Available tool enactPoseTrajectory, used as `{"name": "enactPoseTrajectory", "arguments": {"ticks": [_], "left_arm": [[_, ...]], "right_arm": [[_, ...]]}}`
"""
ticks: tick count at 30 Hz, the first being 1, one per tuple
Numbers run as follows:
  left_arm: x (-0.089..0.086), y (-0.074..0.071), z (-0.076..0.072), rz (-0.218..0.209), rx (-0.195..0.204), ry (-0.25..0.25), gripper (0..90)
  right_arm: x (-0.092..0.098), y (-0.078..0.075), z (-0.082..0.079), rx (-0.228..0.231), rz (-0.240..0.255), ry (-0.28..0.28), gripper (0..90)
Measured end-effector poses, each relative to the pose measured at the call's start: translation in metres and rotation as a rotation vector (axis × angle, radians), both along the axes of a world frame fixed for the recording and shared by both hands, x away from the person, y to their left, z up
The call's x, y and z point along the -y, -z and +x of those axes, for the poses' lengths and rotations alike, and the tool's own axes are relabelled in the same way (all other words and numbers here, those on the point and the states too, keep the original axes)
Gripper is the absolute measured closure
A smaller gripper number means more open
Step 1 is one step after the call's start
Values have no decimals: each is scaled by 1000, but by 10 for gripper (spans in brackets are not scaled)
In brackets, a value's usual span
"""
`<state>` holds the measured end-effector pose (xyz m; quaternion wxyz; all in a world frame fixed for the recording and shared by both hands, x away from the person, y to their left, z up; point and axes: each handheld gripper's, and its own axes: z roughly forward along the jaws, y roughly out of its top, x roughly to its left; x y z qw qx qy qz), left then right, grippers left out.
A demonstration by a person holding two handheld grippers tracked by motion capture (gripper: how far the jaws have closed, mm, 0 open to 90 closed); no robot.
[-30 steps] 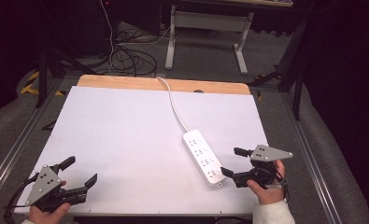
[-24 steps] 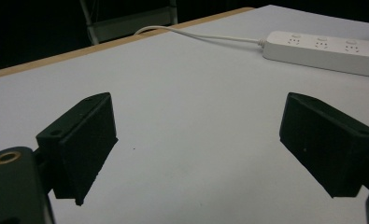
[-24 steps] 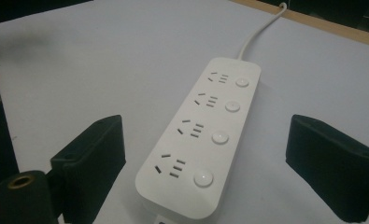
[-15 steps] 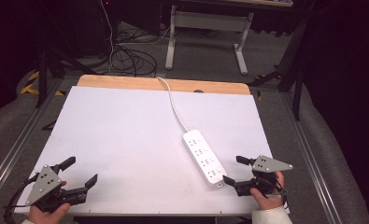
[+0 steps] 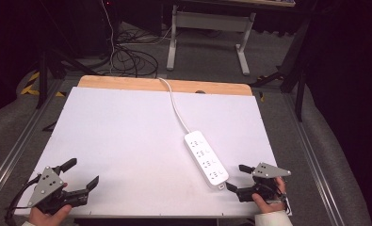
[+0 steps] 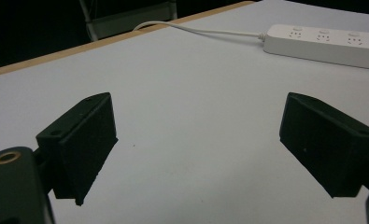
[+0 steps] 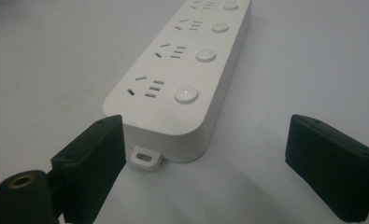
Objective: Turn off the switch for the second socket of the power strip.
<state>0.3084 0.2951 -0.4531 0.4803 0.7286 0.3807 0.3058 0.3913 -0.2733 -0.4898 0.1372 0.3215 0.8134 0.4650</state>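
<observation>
Showing close in right gripper view — power strip [image 7: 182, 79] mounting tab [image 7: 145, 157].

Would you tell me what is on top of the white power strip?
The power strip shows four uncovered sockets, each beside a round button; nothing is plugged in. Its underside rests on the white table, hidden.

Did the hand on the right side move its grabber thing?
Yes. In the high view the right gripper has slid toward the person, from beside the power strip down to just past that strip's near end. The strip itself stayed put.
</observation>
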Motion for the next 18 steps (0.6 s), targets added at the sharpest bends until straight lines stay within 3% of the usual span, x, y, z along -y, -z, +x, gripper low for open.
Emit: {"name": "enactPoseTrajectory", "arguments": {"ticks": [7, 13, 18], "left_arm": [[1, 0, 0, 11, 0, 0, 115], [1, 0, 0, 21, 9, -7, 115], [2, 1, 0, 26, 8, 1, 115]], "right_arm": [[2, 6, 0, -10, 5, 4, 136], [1, -2, -4, 58, 2, 14, 143], [1, -4, -5, 76, 1, 16, 141]]}}
